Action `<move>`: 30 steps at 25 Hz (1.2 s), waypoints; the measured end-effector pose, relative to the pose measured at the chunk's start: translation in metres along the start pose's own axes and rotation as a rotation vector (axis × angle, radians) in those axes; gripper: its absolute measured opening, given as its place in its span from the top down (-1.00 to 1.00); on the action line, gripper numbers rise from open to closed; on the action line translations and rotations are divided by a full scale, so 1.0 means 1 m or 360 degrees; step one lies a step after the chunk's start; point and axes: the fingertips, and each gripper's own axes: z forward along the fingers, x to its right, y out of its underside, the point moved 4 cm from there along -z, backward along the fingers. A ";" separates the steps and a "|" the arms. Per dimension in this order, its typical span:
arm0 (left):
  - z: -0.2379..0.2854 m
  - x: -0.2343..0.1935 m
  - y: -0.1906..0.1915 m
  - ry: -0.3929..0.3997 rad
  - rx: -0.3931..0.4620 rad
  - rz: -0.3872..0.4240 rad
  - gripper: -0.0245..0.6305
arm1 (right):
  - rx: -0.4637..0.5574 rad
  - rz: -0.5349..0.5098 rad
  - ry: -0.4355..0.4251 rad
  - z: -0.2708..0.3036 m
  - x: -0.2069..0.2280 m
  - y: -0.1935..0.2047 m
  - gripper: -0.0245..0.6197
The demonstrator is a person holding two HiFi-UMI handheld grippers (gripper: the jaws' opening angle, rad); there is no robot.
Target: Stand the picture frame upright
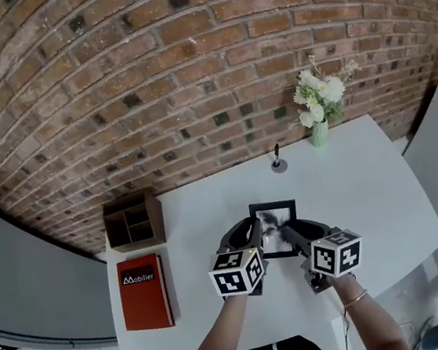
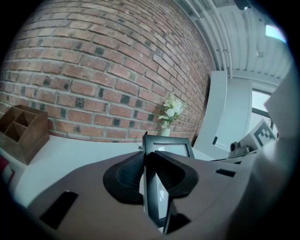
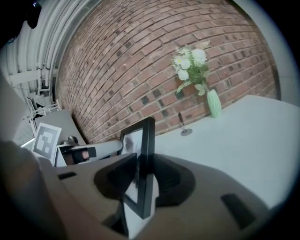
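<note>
Left tool [image 1: 249,235] clamps left edge of black rectangular picture frame [image 1: 274,217], right tool [image 1: 293,236] clamps right edge; frame tilted over middle of white worktop [image 1: 361,189]. Probably light, stiff, glass front fragile: grip rim, not glazing.

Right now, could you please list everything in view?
picture frame: one, black, mid-table, between both claws
table: one, white, against wall
wooden box: one, brown, table's far-left corner
book: one, red, table's left edge
vase of flowers: one, green with white blooms, far right
pen stand: one, grey, far middle
brick wall: one, red-brown, behind table
left claw: one, dark, shut on frame's left side
right claw: one, dark, shut on frame's right side
forearms: two, bare, bottom of head view
</note>
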 end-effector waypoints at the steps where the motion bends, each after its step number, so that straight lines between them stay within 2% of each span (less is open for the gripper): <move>1: -0.004 -0.004 -0.004 -0.0023 0.0017 0.0000 0.72 | -0.0006 -0.0026 -0.0027 0.004 -0.004 -0.003 0.56; 8: -0.022 -0.033 -0.031 -0.0127 0.0103 -0.0012 0.72 | -0.0030 -0.0177 -0.0170 0.032 -0.032 -0.031 0.57; 20: 0.000 -0.100 -0.091 -0.0194 0.0209 0.0019 0.72 | -0.0005 -0.0320 -0.0277 0.111 -0.055 -0.090 0.57; 30: 0.037 -0.164 -0.099 -0.0259 0.0241 -0.0029 0.73 | -0.0025 -0.0370 -0.0320 0.188 -0.049 -0.103 0.57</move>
